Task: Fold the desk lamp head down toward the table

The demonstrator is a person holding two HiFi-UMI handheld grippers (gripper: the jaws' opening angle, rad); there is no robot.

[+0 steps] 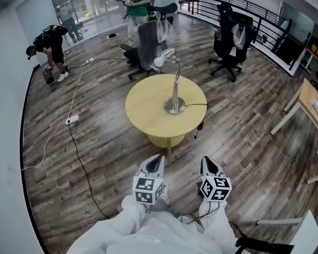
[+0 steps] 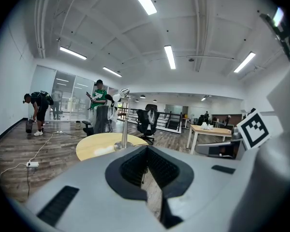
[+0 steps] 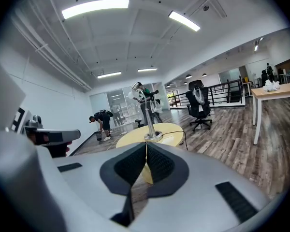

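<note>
A silver desk lamp (image 1: 175, 91) stands upright on a round yellow table (image 1: 148, 115), its white head (image 1: 164, 57) raised toward the far left and its round base (image 1: 175, 106) right of the table's middle. The lamp (image 2: 124, 124) also shows in the left gripper view, and the lamp (image 3: 146, 115) in the right gripper view, far ahead of the jaws. My left gripper (image 1: 156, 161) and right gripper (image 1: 208, 164) hover side by side over the floor in front of the table, both shut and empty, well short of the lamp.
A black cord (image 1: 197, 112) runs off the table's right edge. Two office chairs (image 1: 230, 38) stand beyond the table, with a grey chair (image 1: 146, 46) just behind it. Two people (image 1: 50, 49) are at the back left. A wooden desk (image 1: 312, 107) sits at right. Cables (image 1: 74, 142) cross the floor at left.
</note>
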